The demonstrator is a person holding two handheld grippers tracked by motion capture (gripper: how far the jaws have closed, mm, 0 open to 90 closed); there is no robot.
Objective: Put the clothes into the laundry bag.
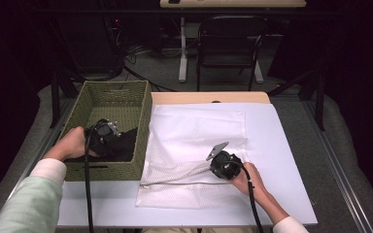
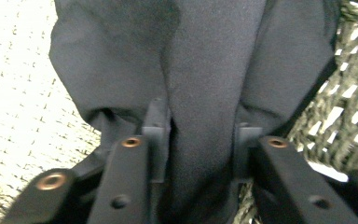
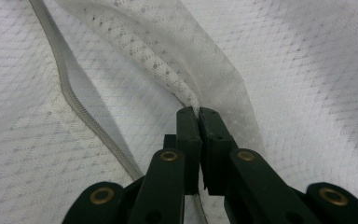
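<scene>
A white table point(image 1: 286, 145) takes up the middle of the high view. On it, in the middle of the frame, lies a big white mesh bag point(image 1: 194, 145) with a grey zipper point(image 1: 175, 184) along its lower edge. To the left of the bag stands a green woven basket point(image 1: 108, 92), touching the bag's left side.

A black cloth point(image 1: 124, 145) lies inside the basket, at its lower right. In the left gripper view the black cloth point(image 2: 205, 70) hangs down in folds from the top of the frame, with the basket point(image 2: 349, 107) wall at the right.

The left gripper point(image 1: 104, 136) is in the basket, at the left of the high view. Its jaws are part way apart with a thick fold of the black cloth between them, and the pads seem to press on it, though the picture is a bit blurry.

The right gripper point(image 1: 218, 162) is at the lower middle of the high view, on the bag. In the right gripper view its jaws are pressed together, pinching a raised fold of the mesh bag point(image 3: 177, 70). The zipper point(image 3: 74, 102) runs down the left of that frame.
</scene>
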